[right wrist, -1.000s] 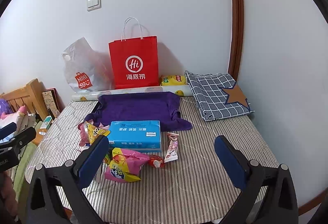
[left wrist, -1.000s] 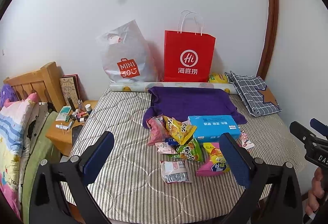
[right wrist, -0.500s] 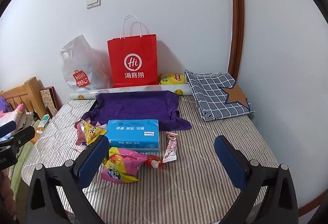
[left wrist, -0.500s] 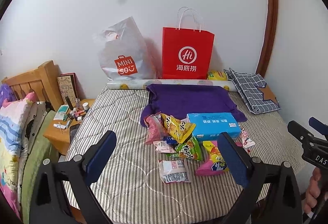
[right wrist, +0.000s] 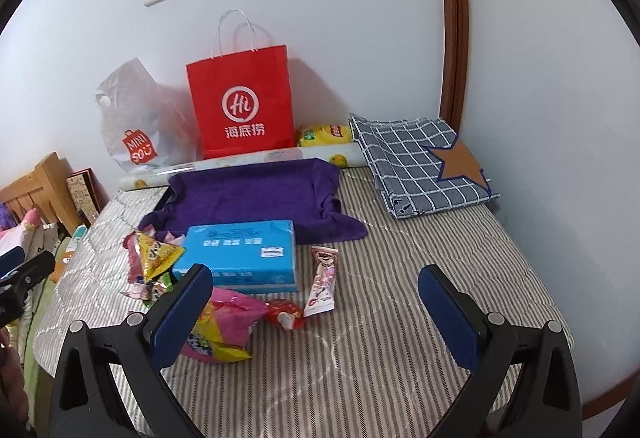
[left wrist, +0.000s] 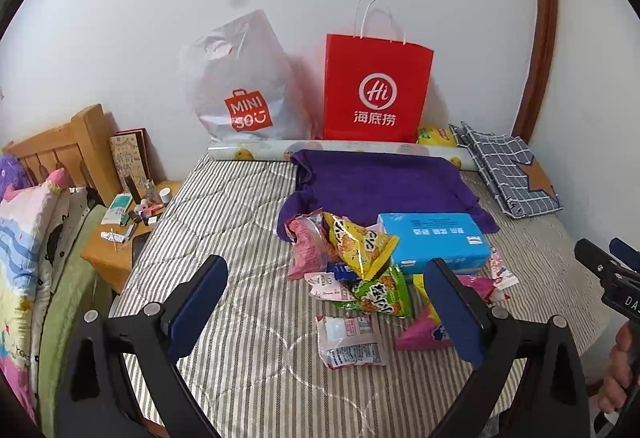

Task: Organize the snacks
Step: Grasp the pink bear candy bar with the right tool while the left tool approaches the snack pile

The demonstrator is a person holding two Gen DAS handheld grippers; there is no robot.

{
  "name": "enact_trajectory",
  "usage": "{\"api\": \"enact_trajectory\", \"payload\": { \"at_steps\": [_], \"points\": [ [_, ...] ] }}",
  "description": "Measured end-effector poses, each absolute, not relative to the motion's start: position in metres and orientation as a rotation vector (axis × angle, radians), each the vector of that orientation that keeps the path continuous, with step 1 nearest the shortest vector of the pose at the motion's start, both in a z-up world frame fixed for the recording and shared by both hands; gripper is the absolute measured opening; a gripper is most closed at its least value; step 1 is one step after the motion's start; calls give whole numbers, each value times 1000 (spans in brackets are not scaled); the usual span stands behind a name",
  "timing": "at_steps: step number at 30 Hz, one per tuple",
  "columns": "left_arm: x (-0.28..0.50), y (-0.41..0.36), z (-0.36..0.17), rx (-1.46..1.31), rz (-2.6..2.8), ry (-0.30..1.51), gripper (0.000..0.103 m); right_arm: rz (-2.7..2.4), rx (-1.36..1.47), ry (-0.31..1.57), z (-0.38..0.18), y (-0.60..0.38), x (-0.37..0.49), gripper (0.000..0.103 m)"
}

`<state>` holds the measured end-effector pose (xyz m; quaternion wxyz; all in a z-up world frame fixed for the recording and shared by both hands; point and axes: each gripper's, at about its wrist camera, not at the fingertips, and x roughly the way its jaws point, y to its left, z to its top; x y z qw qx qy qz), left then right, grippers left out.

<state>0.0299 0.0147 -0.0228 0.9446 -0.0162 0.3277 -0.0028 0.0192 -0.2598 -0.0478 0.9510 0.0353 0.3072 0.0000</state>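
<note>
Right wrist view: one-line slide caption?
Open right gripper above striped bed; snacks beside blue box, red bag behind.

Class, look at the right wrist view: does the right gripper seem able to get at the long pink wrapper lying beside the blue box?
Probably yes. The right gripper is open and empty, and the long pink wrapper lies flat on top, with nothing over it.

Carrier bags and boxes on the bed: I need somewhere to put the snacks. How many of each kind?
Carrier bags: 2 (red paper bag, grey plastic bag)
Boxes: 1 (blue box)
Total: 3
</note>
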Motion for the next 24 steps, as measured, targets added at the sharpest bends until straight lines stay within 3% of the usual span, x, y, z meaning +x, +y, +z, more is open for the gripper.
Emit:
{"api": "enact_trajectory", "payload": {
  "at_steps": [13,24],
  "points": [
    [77,29,-64,-45,14,779,93,-23,94,735,-99,-282,57,101],
    [116,35,-87,-52,0,822,92,5,73,830,-139,-279,115,71]
  ]
}}
